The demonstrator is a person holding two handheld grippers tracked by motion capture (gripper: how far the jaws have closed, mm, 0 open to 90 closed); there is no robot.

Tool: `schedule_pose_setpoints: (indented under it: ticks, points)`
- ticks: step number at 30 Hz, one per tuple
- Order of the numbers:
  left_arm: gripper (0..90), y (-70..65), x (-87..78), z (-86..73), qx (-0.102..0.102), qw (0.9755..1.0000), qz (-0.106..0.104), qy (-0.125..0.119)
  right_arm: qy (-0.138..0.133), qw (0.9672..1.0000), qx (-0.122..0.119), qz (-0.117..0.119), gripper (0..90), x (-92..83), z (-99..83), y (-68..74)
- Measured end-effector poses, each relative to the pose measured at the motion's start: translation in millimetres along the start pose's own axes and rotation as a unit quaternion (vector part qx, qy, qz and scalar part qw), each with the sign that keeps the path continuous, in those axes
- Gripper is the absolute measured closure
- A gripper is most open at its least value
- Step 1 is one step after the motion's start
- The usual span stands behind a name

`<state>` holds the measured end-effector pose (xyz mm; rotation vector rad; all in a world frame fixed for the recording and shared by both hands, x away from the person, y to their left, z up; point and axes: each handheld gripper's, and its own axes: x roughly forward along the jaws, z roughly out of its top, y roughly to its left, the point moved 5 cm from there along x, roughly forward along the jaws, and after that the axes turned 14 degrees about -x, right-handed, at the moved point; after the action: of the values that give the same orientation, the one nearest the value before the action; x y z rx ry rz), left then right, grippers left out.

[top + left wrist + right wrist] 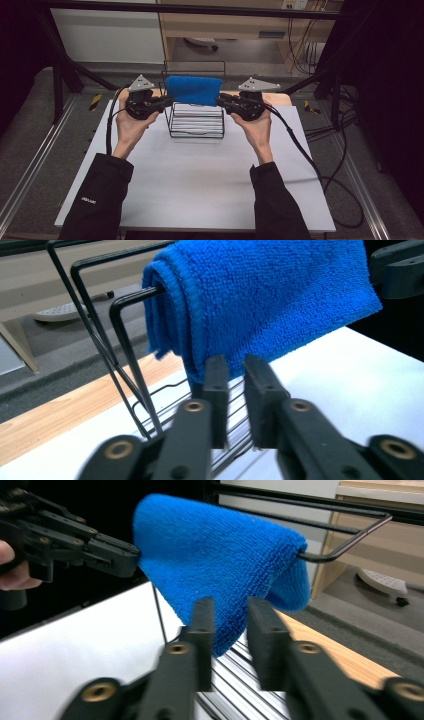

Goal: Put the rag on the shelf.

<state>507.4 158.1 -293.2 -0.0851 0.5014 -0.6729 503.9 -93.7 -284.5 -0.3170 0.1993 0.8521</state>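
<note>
Beside rack (196,121), both arms outstretched; left claw (167,101), right claw (222,100) parted flanking blue towel (193,89).

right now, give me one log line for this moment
cloth: blue cloth draped over wire rack top bar | left gripper: open, at cloth's lower corner | right gripper: open, at opposite corner | table: white

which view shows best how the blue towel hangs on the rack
The left gripper view: the blue towel is seen folded over the wire rack bar, its layered edge showing. The right gripper view shows its other end draped on the bar. The high view shows it small, between both grippers.
</note>
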Motion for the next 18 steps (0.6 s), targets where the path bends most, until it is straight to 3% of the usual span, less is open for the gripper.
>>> schedule_pose_setpoints:
  ticks: [8,18]
  points:
    - [53.3,6.5,-15.0,-8.1,-0.006,0.9997,0.013,0.018,0.002,0.9997,0.024,-0.001,43.4,-22.4,-1.3,-3.2]
    - [31.8,18.9,-28.4,-35.7,-0.016,0.9988,0.018,0.043,0.029,0.9986,0.044,0.006,19.2,-41.7,-17.8,-6.7]
